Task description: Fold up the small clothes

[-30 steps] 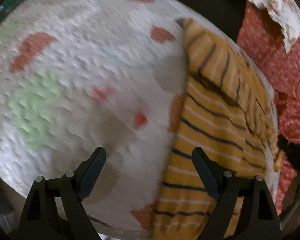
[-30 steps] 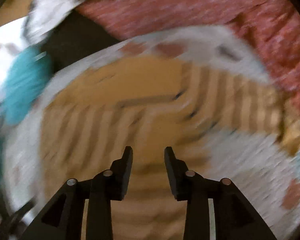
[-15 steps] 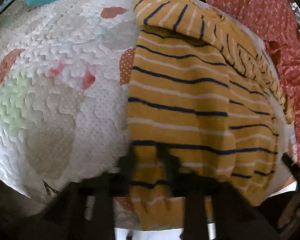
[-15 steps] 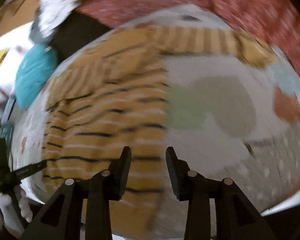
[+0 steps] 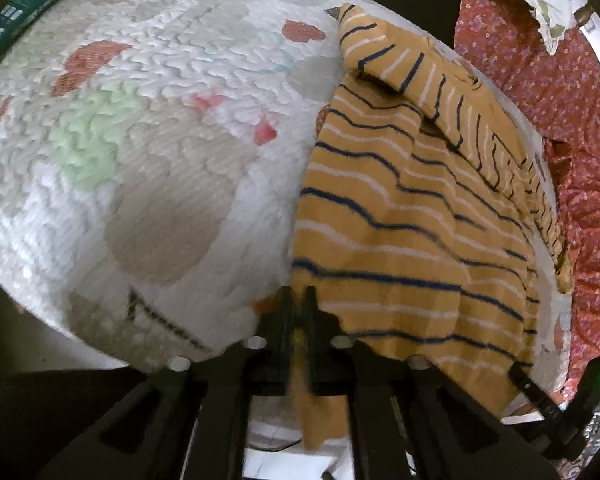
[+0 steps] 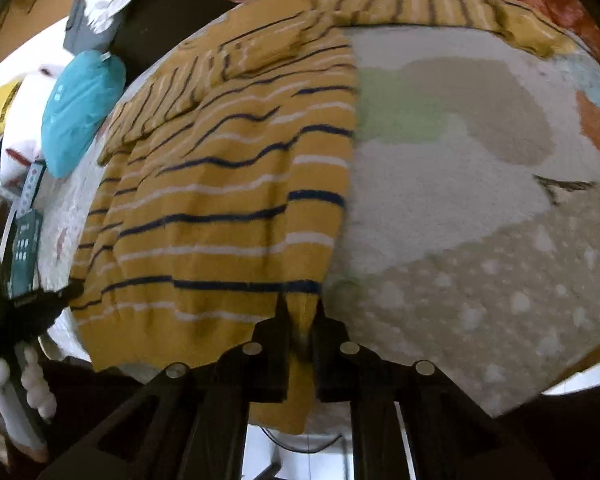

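A small mustard-yellow sweater (image 5: 412,232) with navy and white stripes lies on a white quilted mat (image 5: 160,152). Its far sleeve is folded across the body. My left gripper (image 5: 299,300) is shut on the sweater's near hem at its left corner. In the right wrist view the sweater (image 6: 228,184) covers the left half of the mat (image 6: 460,200). My right gripper (image 6: 301,312) is shut on the hem at the sweater's right corner. The other gripper (image 6: 16,312) shows at the far left edge.
A teal cushion (image 6: 80,112) and a green box (image 6: 24,252) lie beyond the mat's left side. Red floral fabric (image 5: 572,128) lies along the far side of the mat. The mat's near edge drops off just below both grippers.
Both grippers have moved to the sweater's near hem and closed on it. The left was wide open a second ago; the right was partly open.
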The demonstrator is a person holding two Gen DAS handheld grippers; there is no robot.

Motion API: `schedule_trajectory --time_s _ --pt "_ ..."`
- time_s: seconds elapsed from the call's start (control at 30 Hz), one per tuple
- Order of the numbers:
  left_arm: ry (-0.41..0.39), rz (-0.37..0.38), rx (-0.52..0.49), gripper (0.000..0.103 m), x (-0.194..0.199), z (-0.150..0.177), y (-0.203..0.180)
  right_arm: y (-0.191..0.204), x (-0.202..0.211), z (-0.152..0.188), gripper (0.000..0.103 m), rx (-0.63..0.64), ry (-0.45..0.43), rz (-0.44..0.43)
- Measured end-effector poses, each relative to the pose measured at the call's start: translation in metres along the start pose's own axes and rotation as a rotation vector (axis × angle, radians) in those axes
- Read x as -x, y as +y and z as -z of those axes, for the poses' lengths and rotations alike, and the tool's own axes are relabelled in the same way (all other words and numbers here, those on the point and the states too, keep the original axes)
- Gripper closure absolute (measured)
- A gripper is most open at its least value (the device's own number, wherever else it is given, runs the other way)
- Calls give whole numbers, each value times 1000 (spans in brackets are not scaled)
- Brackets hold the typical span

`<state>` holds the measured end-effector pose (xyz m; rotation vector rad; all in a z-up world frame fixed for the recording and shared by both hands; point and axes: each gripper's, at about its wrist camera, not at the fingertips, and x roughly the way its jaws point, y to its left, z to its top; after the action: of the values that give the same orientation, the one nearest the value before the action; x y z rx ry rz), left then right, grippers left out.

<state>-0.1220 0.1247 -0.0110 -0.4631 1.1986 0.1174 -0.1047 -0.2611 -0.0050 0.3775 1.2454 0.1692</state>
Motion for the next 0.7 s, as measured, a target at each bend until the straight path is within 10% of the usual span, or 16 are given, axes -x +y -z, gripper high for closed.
schedule_trajectory --time_s 0.37,0.57,0.7 --pt "-12 -35 -6 101 19 17 14 -24 20 18 96 -49 72 41" --pt "-107 -46 -114 56 40 -9 -16 -24 58 2 91 -51 -37 6" --pt "-136 -45 -154 51 28 -46 -47 -5 69 -41 79 -1 -127 20"
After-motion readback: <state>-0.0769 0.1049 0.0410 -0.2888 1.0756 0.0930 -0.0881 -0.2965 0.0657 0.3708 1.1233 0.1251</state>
